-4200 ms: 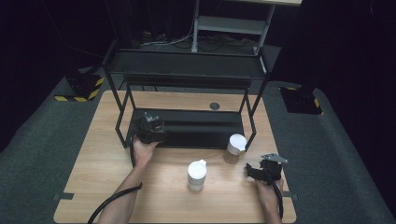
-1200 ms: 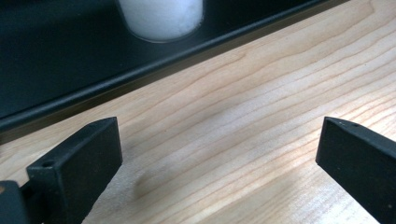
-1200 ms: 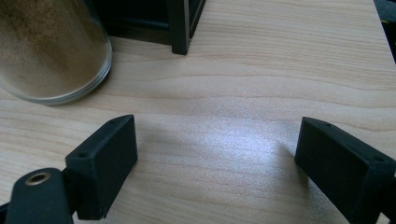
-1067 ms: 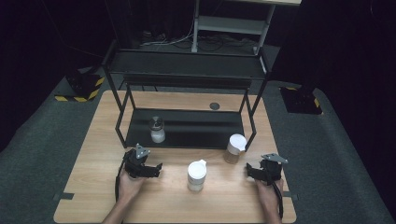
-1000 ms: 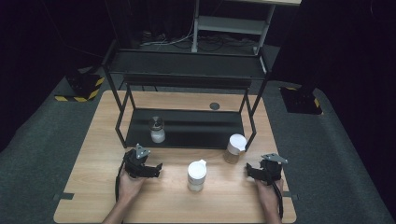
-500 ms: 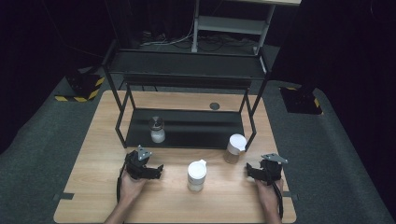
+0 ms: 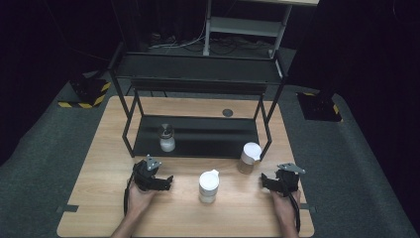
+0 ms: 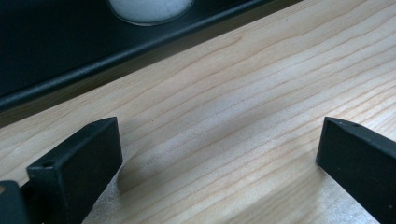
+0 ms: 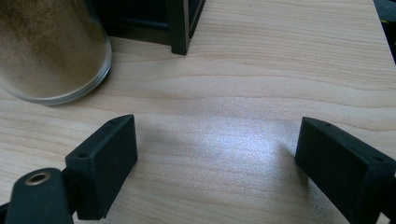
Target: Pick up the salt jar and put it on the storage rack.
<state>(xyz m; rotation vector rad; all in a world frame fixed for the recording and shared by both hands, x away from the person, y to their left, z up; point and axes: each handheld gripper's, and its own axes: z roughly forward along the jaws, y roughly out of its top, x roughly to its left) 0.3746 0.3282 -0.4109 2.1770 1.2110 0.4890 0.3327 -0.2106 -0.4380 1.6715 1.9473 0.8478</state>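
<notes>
Surface: wooden table | black rack stood on its far half | small jar on rack's bottom shelf | white-lidded jar and brown-powder jar on the bare wood

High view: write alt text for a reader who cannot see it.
A person's hands rest two open grippers, left gripper and right gripper, on a wooden table. A white-lidded jar stands between them and a jar of brown powder nearer the right. Behind, a small shaker sits on a black rack's lower shelf.
</notes>
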